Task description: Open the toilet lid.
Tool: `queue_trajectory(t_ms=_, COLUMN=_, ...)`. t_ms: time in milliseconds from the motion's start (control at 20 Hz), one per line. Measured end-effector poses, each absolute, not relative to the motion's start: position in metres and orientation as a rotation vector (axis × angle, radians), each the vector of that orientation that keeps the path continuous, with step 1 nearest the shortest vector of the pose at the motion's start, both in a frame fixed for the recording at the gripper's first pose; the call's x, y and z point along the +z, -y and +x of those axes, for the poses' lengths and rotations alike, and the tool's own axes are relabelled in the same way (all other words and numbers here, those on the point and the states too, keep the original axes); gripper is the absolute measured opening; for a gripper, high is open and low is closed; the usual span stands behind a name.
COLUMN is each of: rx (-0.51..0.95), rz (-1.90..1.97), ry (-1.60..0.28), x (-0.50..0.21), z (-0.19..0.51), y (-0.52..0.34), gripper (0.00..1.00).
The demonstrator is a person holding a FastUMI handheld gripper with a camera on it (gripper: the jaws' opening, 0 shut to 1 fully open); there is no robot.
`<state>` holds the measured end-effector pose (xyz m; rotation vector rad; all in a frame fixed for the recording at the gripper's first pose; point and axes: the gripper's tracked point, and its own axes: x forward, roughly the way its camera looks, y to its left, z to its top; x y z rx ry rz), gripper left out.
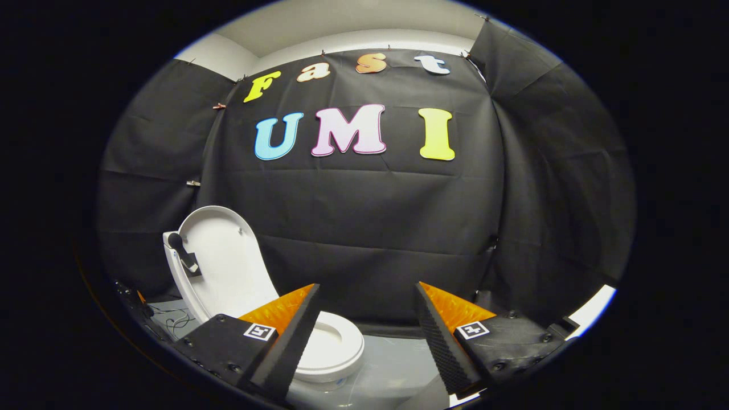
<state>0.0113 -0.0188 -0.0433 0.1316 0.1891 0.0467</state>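
The white toilet lid [225, 265] stands raised, leaning back, with a small black handle piece [182, 250] on its left edge. Below it lies the white seat ring [336, 347], partly hidden behind my left finger. My gripper [367, 296] is open, held above and to the right of the toilet, and nothing sits between its fingers. The left finger [285, 336] overlaps the seat in view; the right finger [444, 336] is off to the seat's right over the pale floor.
Black cloth walls [370, 228] close in the booth behind and on both sides. A grey-white floor [393, 364] lies around the toilet base. Thin dark cables [176, 322] lie on the floor left of the toilet.
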Motion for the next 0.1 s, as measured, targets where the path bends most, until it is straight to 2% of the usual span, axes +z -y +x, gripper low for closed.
queue_trajectory(t_ms=100, rx=0.05, rz=0.132, ry=-0.186, x=-0.0433, z=0.0118, y=0.0177, gripper=0.99)
